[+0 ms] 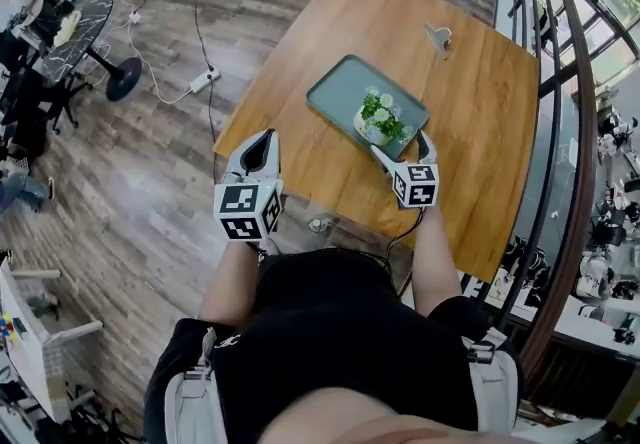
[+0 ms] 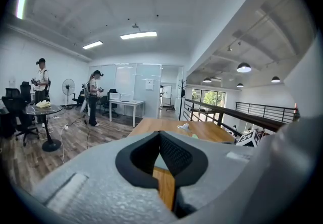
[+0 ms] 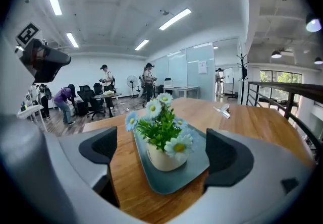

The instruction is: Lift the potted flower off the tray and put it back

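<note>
Step in hand: the approach, before any lift. On the table (image 1: pixel 470 132) the tray (image 1: pixel 340 92) lies about mid-surface, closer to the left edge. The flower (image 1: pixel 381 119) stands in its pot at the tray's near end, not yet taken.

The right gripper (image 1: pixel 402 147) is just beside the pot on its near side. Its jaws are spread wide to either side of the pot's line, with neither pad touching. The left gripper (image 1: pixel 262 142) has its jaws pressed together on nothing. It hangs off the table's left edge, over the floor, and takes no part.

Next move, as judged: carry the right jaws forward until the pads flank the pot's body below the leaves, close, then lift straight up, clear of the tray's rim.

Clearances: the table's near edge lies under the right gripper. There is bare wood to the right of the tray and beyond it. A small pale object (image 1: pixel 437 36) near the far corner is well apart. Nothing stands above the pot.
</note>
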Available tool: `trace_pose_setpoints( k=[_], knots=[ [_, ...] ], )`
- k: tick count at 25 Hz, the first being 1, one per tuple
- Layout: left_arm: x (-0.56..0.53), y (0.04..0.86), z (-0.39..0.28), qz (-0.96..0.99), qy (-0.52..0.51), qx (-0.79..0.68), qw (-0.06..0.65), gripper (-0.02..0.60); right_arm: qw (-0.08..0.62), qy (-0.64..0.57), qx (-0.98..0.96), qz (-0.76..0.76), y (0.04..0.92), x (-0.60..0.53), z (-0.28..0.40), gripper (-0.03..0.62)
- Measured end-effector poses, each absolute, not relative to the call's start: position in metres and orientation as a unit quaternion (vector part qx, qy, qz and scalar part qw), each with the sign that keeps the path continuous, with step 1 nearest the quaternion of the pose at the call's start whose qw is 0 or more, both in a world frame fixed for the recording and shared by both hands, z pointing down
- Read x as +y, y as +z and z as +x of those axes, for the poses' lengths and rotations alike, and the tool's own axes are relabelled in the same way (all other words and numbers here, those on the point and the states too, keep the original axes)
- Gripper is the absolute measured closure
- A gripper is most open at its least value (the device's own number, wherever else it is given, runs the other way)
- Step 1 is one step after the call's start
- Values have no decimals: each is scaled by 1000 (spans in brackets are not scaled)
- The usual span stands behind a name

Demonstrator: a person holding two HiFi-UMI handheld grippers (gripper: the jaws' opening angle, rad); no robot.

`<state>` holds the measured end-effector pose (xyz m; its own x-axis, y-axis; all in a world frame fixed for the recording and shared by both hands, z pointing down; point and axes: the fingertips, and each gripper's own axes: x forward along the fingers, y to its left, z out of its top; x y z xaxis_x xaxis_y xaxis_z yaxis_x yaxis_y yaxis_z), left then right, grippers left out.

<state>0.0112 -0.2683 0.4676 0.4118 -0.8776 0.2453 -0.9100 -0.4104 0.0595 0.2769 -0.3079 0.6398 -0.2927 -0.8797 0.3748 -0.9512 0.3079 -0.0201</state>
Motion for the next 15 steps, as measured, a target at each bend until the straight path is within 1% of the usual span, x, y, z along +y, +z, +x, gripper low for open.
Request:
trace_pose_setpoints(
  k=[6,11,15],
  knots=[
    [-266,471,-6,818,92,-560,92,566,174,149,-801,553,676,-320,267,60],
    [-262,472,-20,805,98,-577,94,566,164,155,-792,567,687,-342,270,60],
    [-257,481,-34,794,99,-590,108,566,196,148,-793,558,705,-358,268,60]
  ],
)
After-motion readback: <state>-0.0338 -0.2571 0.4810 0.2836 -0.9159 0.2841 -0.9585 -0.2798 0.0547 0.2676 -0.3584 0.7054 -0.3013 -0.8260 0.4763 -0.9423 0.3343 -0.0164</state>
